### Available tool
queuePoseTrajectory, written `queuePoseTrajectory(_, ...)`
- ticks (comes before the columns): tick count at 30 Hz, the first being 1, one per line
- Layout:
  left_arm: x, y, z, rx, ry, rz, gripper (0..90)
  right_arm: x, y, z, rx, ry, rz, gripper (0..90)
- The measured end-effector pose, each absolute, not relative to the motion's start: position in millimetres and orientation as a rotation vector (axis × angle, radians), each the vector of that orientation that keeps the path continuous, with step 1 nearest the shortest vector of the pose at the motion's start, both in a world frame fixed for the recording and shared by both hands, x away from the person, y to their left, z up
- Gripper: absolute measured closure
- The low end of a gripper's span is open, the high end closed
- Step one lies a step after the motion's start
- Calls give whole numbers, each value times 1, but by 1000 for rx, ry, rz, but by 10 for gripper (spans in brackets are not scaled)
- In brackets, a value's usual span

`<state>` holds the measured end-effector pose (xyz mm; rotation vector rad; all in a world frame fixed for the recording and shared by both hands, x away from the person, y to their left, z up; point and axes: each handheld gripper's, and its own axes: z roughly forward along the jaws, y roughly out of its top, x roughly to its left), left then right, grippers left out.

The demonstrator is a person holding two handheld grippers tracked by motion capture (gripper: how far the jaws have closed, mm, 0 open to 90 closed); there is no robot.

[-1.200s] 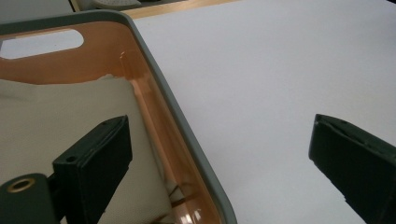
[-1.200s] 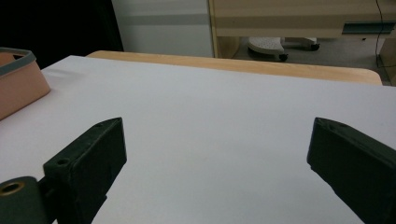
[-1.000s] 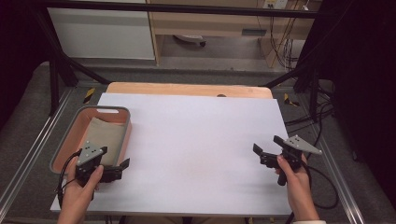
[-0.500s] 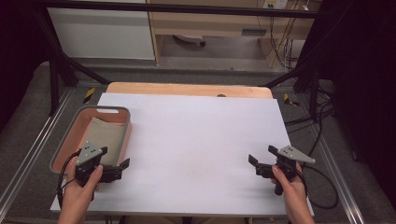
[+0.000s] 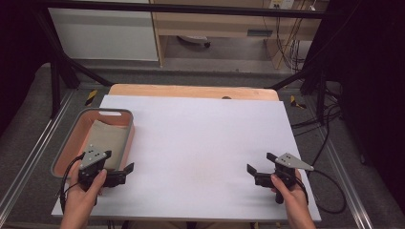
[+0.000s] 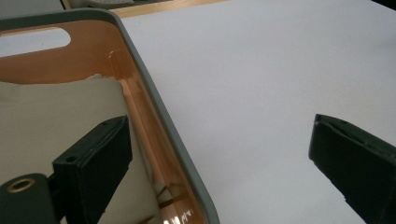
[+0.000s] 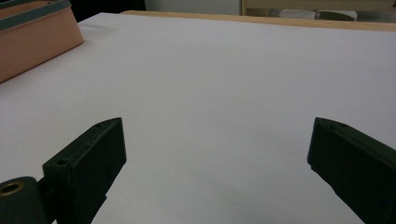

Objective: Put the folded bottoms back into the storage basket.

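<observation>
A grey-rimmed orange tray (image 5: 102,112) sits at the table's left with a beige cloth (image 5: 108,135) lying in it. Held in a hand at the tray's near right corner, my left gripper (image 5: 118,161) is open. In the left gripper view my left gripper (image 6: 219,140) straddles the tray wall (image 6: 154,107), one jaw over the cloth (image 6: 51,121) and the other over the white table. My right gripper (image 5: 260,163) is open and empty near the front right of the table. The right gripper view has my right gripper (image 7: 217,135) low over bare white surface, with the tray (image 7: 32,37) far off.
A white sheet (image 5: 200,133) covers the tabletop, with a wooden board edge (image 5: 191,90) along its far side. Black frame bars and cables (image 5: 329,191) run around the table. Shelving stands behind.
My right gripper has come nearer the front edge and a little left. The left gripper has stayed by the tray.
</observation>
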<state>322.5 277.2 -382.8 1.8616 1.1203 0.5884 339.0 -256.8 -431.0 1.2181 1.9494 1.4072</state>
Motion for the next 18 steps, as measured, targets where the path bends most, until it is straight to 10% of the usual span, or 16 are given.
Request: queuePoseTrajectory(18, 319, 262, -387, 1900, 1064, 562, 64, 343, -235, -438, 1170, 2012, 1419, 51)
